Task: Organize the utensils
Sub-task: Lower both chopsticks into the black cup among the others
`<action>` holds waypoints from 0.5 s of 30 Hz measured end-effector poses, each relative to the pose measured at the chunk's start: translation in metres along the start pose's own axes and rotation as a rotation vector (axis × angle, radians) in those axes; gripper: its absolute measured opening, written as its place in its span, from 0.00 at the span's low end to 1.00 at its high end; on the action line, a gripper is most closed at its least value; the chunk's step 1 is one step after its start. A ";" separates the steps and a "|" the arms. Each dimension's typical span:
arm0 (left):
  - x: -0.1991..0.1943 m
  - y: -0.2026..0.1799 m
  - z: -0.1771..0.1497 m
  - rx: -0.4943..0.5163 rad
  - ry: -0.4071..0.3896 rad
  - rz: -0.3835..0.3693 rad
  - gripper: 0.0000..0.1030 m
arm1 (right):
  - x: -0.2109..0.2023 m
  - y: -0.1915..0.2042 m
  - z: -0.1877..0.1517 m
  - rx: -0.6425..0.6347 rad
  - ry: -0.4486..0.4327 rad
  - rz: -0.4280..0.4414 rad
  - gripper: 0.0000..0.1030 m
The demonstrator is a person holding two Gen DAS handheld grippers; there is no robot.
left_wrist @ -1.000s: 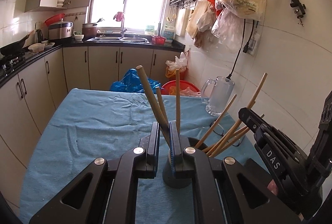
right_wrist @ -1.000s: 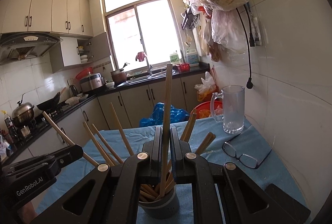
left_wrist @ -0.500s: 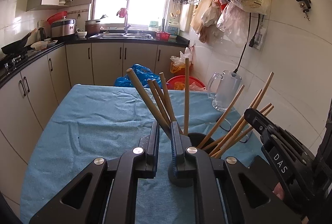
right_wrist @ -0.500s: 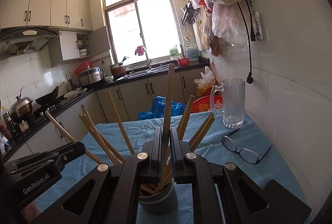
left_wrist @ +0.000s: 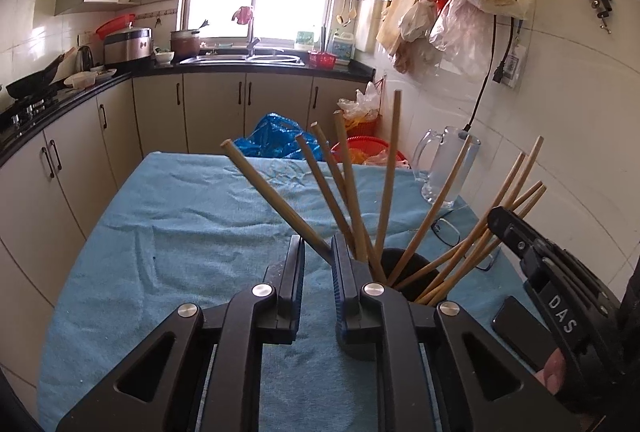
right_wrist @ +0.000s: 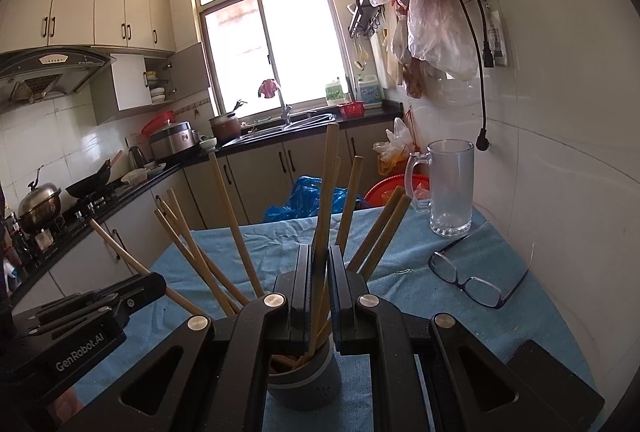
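I read the desk [left_wrist: 168, 232] as covered edge to edge in a blue terry cloth, nap rumpled into soft creases. Near its right edge stands a grey round holder [right_wrist: 306, 378], smooth and matte, dark inside, with plain wooden chopsticks [left_wrist: 436, 209] fanning out of it, straight, slim and pale tan. My left hand-held gripper [left_wrist: 318, 284], black and angular with ridged blue-edged pads, has just been opening; one chopstick [left_wrist: 272, 197] slants up to the left out of the gap, and the pads stand clear of it with daylight on its left side. The holder sits just right of that gripper, its lower wall hidden behind the right finger. My right hand-held gripper [right_wrist: 319, 288] is clamped on a long upright chopstick [right_wrist: 326, 191] directly above the holder's mouth; the stick's lower end is lost inside the cup. Toward the far right corner I see a clear glass mug [right_wrist: 450, 187] with a handle, and dark-framed spectacles [right_wrist: 472, 280] lying folded open beside it. A flat black slab [left_wrist: 516, 332] by the right edge is cut off; I cannot tell what it is.
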State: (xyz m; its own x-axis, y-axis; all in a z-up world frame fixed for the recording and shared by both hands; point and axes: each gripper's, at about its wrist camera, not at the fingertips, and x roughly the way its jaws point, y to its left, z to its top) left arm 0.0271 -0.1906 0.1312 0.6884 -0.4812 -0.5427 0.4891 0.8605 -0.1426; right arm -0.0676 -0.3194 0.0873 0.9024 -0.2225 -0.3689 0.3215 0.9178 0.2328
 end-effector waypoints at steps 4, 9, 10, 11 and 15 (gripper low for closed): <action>0.006 0.003 -0.002 -0.010 0.015 0.002 0.14 | 0.002 0.001 -0.001 -0.004 0.007 -0.002 0.08; 0.010 0.004 -0.001 -0.013 0.012 0.010 0.15 | 0.007 0.002 -0.002 0.001 0.020 0.000 0.08; 0.010 0.005 -0.001 -0.015 0.011 0.011 0.15 | 0.007 0.003 -0.002 0.001 0.021 0.000 0.08; 0.011 0.005 -0.001 -0.017 0.011 0.012 0.15 | 0.007 0.003 -0.002 -0.001 0.022 0.000 0.08; 0.011 0.006 -0.003 -0.012 0.005 0.019 0.20 | 0.008 0.003 -0.002 -0.006 0.027 0.002 0.09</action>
State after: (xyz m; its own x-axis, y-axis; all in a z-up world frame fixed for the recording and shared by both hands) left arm 0.0359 -0.1905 0.1219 0.6951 -0.4636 -0.5495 0.4690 0.8717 -0.1422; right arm -0.0599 -0.3177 0.0837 0.8950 -0.2118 -0.3926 0.3180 0.9202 0.2284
